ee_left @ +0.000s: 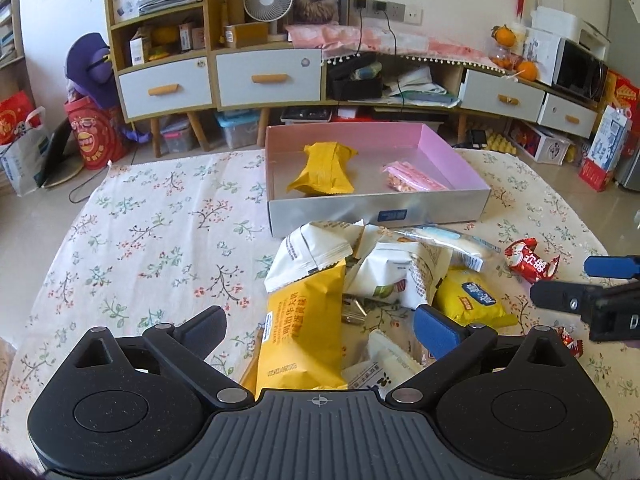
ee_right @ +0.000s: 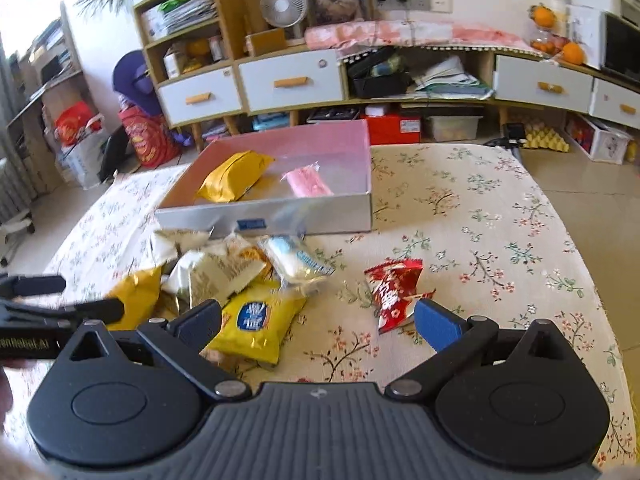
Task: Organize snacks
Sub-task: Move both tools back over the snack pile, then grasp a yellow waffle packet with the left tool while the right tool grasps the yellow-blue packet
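A pink-lined box (ee_left: 460,164) (ee_right: 360,148) on the floral tablecloth holds a yellow packet (ee_left: 324,168) (ee_right: 234,174) and a pink packet (ee_left: 412,178) (ee_right: 308,182). A heap of snack packets lies in front of it. My left gripper (ee_left: 320,330) is open, its fingers on either side of a long yellow packet (ee_left: 302,332) in the heap. My right gripper (ee_right: 318,322) is open, low over the cloth between a yellow packet with a blue label (ee_right: 256,324) and a red packet (ee_right: 394,288) (ee_left: 528,260). The right gripper also shows in the left wrist view (ee_left: 592,280).
White packets (ee_left: 312,256) (ee_right: 224,268) and a clear packet with blue print (ee_left: 444,240) (ee_right: 298,260) lie in the heap. Another red wrapper (ee_left: 570,340) lies at the right. A cabinet with drawers (ee_left: 264,76) stands behind the table. The left gripper shows at the right wrist view's left edge (ee_right: 60,300).
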Demonstrator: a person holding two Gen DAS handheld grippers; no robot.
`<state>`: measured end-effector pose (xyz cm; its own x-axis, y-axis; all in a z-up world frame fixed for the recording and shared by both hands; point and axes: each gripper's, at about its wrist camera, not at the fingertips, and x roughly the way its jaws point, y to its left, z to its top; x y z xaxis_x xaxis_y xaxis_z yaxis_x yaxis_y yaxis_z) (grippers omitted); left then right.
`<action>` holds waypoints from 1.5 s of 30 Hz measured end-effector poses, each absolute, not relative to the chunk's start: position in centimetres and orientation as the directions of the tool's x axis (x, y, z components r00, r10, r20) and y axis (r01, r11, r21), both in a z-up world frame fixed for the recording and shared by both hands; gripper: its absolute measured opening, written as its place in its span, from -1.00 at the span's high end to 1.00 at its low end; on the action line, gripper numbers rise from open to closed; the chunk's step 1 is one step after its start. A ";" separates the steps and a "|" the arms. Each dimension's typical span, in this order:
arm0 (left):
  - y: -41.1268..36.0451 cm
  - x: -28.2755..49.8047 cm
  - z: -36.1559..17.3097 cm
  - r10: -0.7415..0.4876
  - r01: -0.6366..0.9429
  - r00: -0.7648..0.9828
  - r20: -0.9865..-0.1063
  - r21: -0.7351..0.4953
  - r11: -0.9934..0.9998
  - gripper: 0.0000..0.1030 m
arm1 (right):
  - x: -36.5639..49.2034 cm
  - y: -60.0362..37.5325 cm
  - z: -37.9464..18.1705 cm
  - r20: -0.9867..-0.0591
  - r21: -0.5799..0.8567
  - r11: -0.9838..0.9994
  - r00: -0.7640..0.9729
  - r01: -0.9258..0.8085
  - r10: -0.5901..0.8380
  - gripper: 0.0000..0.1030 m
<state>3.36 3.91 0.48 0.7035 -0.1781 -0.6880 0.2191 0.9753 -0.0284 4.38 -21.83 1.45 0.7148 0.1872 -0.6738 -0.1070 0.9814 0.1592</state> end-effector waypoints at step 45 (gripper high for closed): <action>5.8 3.3 -1.7 -0.250 0.269 0.677 -0.692 -0.083 0.960 0.26 | 4.3 -19.5 -1.4 -0.709 0.170 0.931 0.615 -0.324 0.344 -0.96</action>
